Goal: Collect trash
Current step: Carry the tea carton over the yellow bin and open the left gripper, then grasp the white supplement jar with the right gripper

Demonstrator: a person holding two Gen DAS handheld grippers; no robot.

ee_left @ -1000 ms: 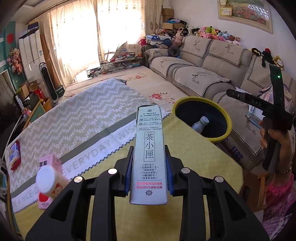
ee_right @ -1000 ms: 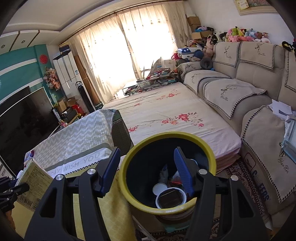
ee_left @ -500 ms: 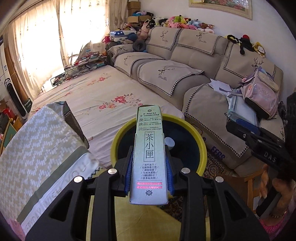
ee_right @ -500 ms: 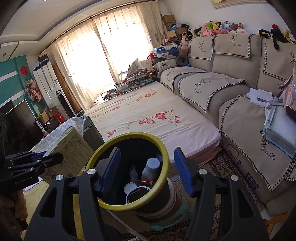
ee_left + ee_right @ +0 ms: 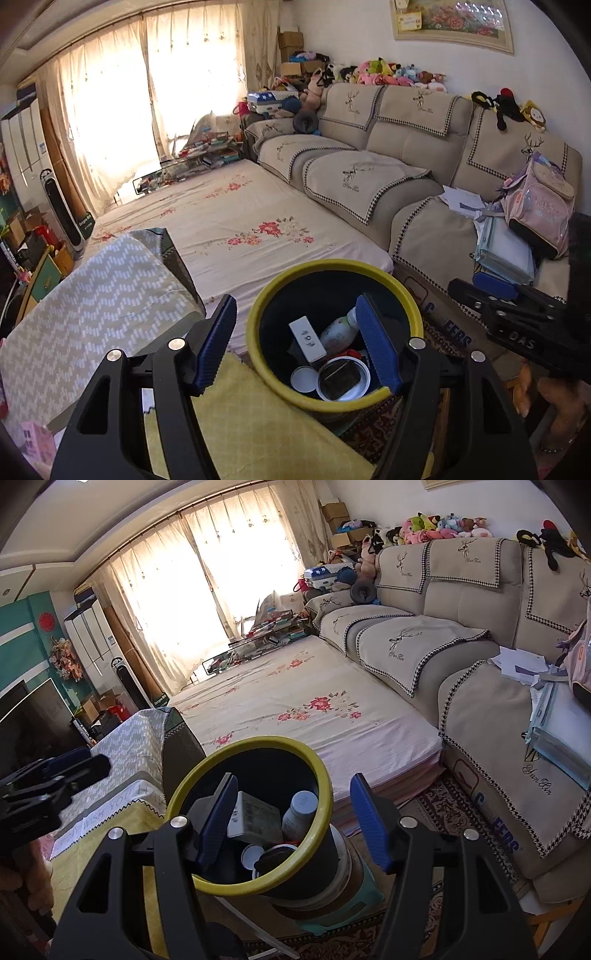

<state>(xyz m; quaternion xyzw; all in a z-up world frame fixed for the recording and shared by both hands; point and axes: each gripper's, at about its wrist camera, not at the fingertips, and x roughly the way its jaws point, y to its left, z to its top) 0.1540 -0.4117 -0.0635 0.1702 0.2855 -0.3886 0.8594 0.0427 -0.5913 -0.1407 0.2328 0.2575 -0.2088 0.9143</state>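
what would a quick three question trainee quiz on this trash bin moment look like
1. True or false: the left gripper has a box clamped between its pads.
2. Which of these lies inside the yellow-rimmed bin? A) a pink backpack B) a tall tea box C) a plush toy
3. Fill in: the white bottle in the bin leans beside the ____.

Key
1. False. Its jaws have just been opening and stand apart with nothing pressed between them, over the bin.
2. B. The tea box leans inside; the backpack sits on the sofa.
3. tea box
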